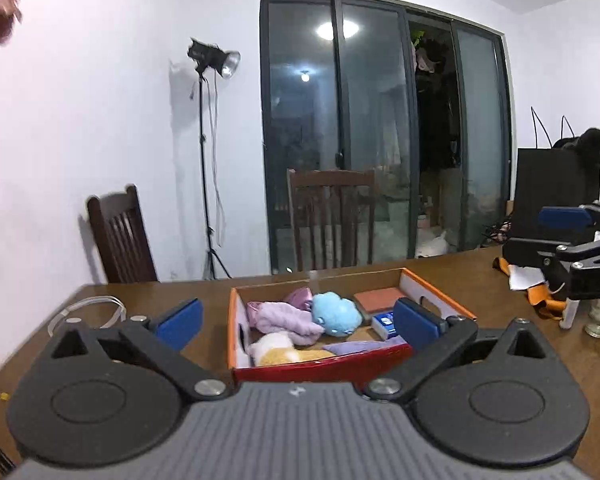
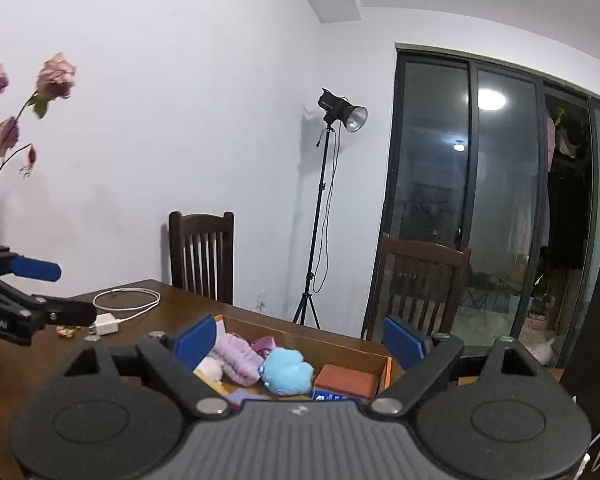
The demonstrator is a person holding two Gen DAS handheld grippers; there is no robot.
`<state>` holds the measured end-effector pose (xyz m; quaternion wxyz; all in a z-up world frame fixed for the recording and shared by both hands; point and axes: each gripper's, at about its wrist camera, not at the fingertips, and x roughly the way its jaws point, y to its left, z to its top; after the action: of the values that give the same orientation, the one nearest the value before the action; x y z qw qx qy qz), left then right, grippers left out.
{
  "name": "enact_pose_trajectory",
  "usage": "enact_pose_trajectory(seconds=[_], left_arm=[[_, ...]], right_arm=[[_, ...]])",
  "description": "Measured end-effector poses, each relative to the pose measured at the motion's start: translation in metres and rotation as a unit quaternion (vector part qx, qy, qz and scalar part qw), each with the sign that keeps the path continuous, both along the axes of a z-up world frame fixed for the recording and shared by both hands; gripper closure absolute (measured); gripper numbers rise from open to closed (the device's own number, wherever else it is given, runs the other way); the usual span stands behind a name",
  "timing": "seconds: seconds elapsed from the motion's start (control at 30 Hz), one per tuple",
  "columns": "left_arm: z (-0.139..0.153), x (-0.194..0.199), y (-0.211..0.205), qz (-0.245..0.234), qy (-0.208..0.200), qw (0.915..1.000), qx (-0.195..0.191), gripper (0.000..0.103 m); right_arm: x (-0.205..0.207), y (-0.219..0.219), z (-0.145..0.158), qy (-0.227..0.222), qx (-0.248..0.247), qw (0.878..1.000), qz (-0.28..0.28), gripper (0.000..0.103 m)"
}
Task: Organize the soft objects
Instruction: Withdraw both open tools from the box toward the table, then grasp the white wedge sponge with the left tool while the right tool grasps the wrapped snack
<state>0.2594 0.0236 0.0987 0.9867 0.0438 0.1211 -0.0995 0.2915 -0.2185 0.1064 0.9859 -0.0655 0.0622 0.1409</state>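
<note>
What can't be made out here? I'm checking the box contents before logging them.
- Box near end, right wrist view: hidden behind the right tool.
- Blue-and-white item, left wrist view: partly behind a blue pad; label too small.
- Cream-and-yellow plush: lower part hidden by the red wall.
- Flowers: vase cut off.

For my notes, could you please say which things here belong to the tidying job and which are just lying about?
Job: box, blue plush, lilac cloth, white-and-yellow plush, both open tongs, left and right.
Lying about: charger, cable, chairs, lamp, flowers.
</note>
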Motion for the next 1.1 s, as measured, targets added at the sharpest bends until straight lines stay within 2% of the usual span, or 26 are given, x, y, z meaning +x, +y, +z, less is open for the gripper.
enact_pose_trajectory(seconds=[0.13,0.27,0.4,0.47,0.53,0.6,0.63,0.8,0.93,1.1], left_arm=[[-0.001,-0.016,0.002,0.008,-0.008,0.9999,-0.011,0.000],[-0.025,-0.041,0.012,0.046,-0.006,0.9987,-0.019,0.000],[-0.063,-0.088,0.020,0.053,0.015,0.9985,-0.002,0.000],[-0.080,-0.109,0.027,0.060,0.037,0.9973,-0.019,0.000],[-0.095,-0.119,0.035,0.056,0.084,0.9937,-0.048,0.000],[-0.104,-0.122,0.043,0.048,0.125,0.9882,-0.074,0.000],[-0.107,-0.121,0.045,0.045,0.132,0.9868,-0.081,0.000],[-0.106,-0.113,0.045,0.048,0.130,0.9885,-0.061,0.000],[-0.109,-0.106,0.046,0.048,0.132,0.9882,-0.061,0.000],[-0.118,-0.074,0.041,0.052,0.145,0.9862,-0.061,0.000]], right_arm=[[-0.014,0.004,-0.002,-0.006,0.015,1.000,0.013,0.013],[-0.035,0.005,-0.020,0.004,0.034,0.999,0.015,0.013],[-0.076,-0.001,-0.056,0.035,0.037,0.998,0.029,0.013],[-0.101,-0.003,-0.075,0.056,0.038,0.997,0.032,0.013],[-0.121,-0.005,-0.092,0.090,0.056,0.994,0.037,0.013],[-0.135,-0.003,-0.108,0.119,0.064,0.990,0.040,0.013],[-0.138,-0.001,-0.115,0.132,0.062,0.989,0.034,0.013],[-0.142,0.010,-0.135,0.149,0.035,0.988,0.015,0.013],[-0.134,0.009,-0.133,0.150,0.037,0.988,0.011,0.013],[-0.107,0.011,-0.131,0.163,0.036,0.986,0.013,0.014]])
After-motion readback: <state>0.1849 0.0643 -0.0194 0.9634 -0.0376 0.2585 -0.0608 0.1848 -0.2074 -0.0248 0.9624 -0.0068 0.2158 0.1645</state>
